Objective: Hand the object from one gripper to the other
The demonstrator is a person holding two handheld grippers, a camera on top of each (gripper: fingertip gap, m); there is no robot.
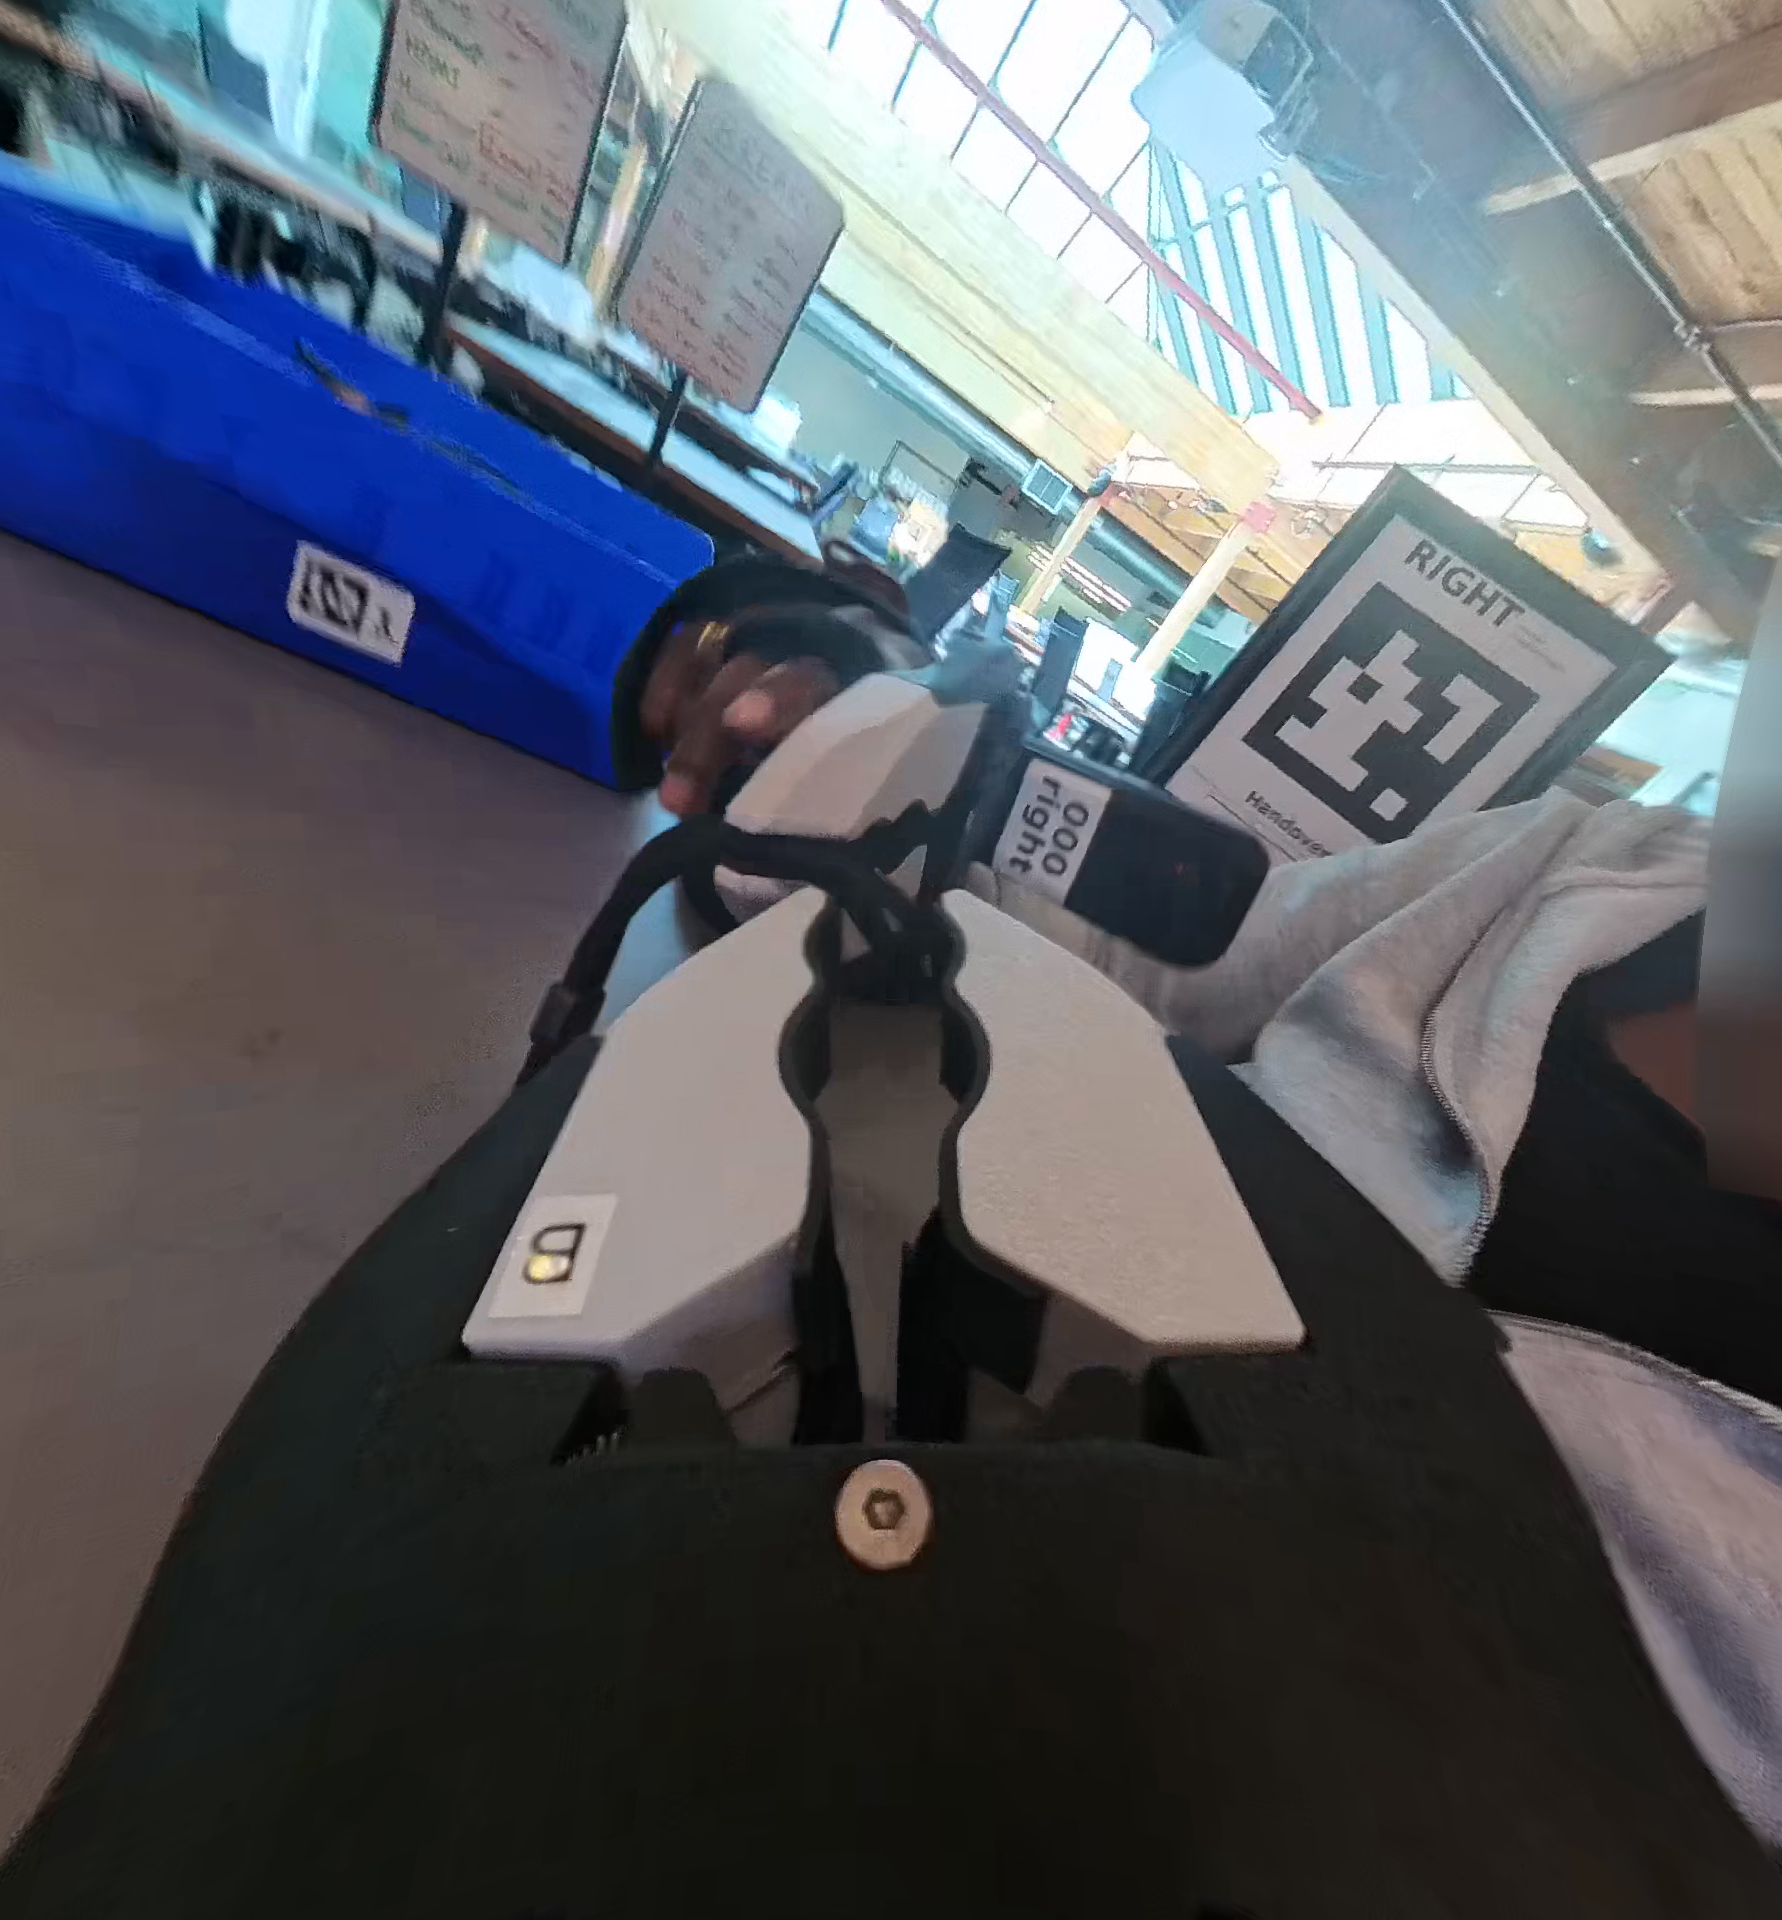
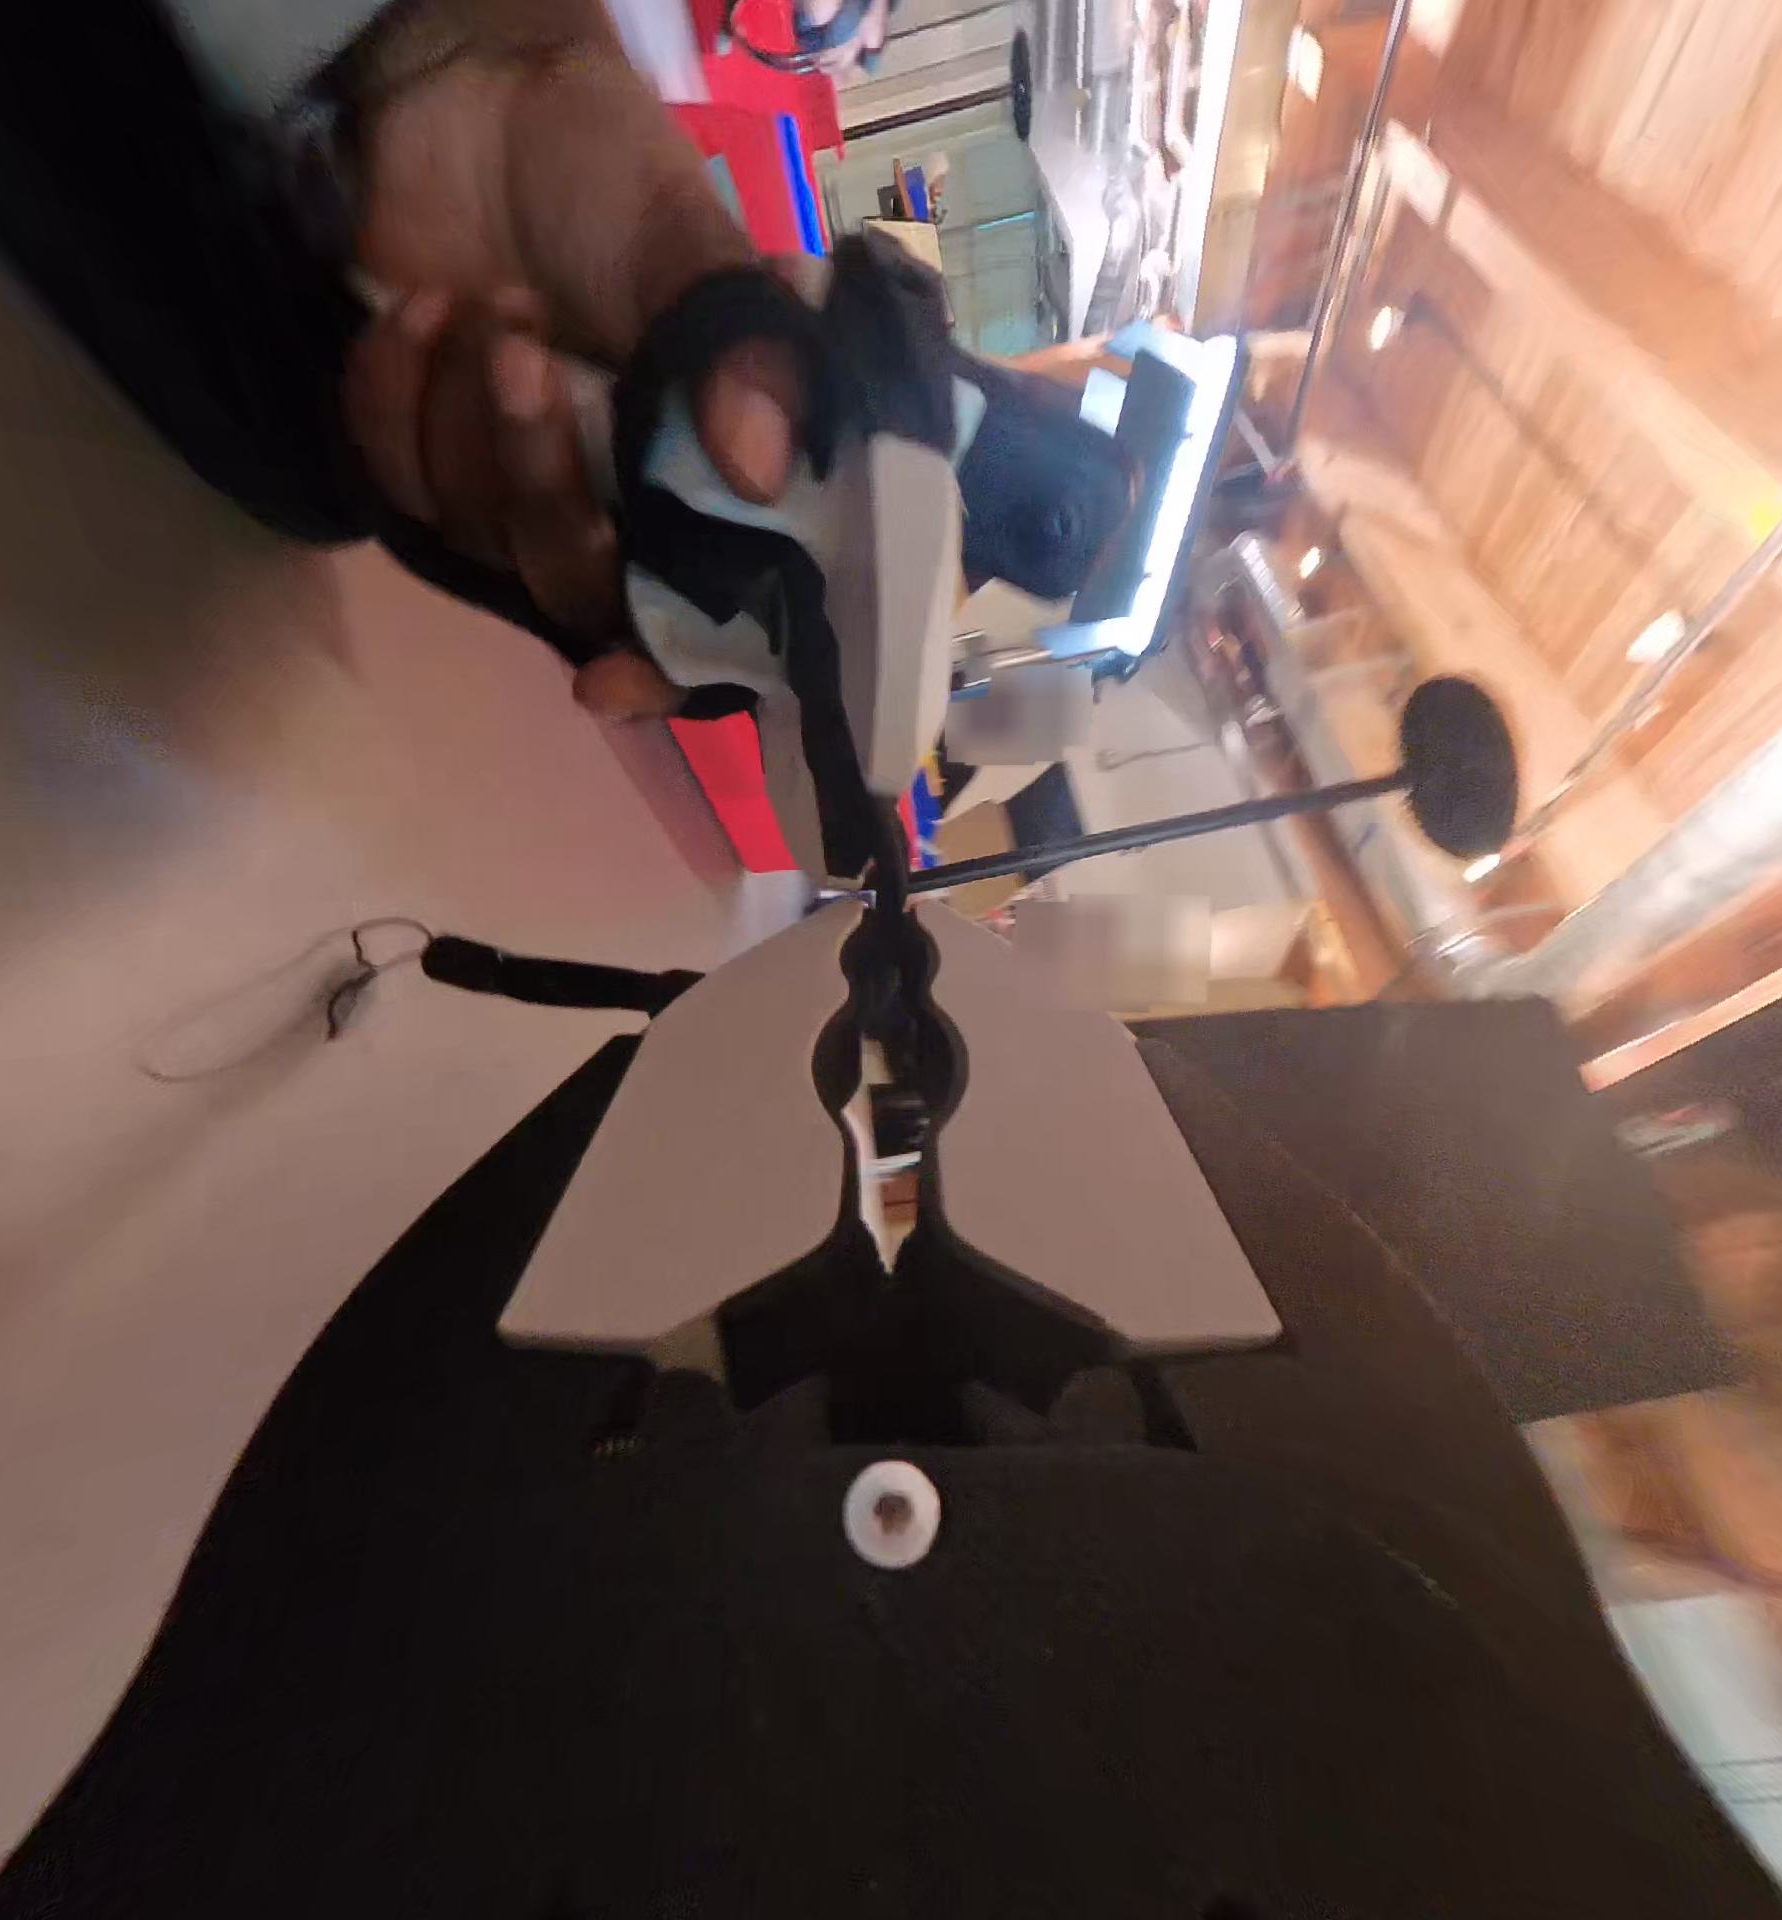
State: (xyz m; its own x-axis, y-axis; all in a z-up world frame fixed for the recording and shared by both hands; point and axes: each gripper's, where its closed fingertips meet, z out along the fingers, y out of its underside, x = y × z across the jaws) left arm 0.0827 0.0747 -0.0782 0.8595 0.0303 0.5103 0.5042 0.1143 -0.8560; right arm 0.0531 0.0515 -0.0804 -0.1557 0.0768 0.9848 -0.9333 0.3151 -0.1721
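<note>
Thing: a black cord (image 1: pixel 871 935), looped, up off the grey surface (image 1: pixel 191 987).
Left claw (image 1: pixel 882 961): I have it squeezed tight on the cord.
Right claw (image 2: pixel 892 961): squeezed on the same cord too; in my left view it sits at 12 o'clock, tip to tip.
Done: both claws grip.
Left: one claw must let go, I think.

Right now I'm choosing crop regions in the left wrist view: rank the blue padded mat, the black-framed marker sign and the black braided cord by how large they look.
1. Blue padded mat, largest.
2. Black-framed marker sign.
3. Black braided cord, smallest, pinched in the left gripper.
These are apparent sizes only; the cord sits nearest the camera.
</note>
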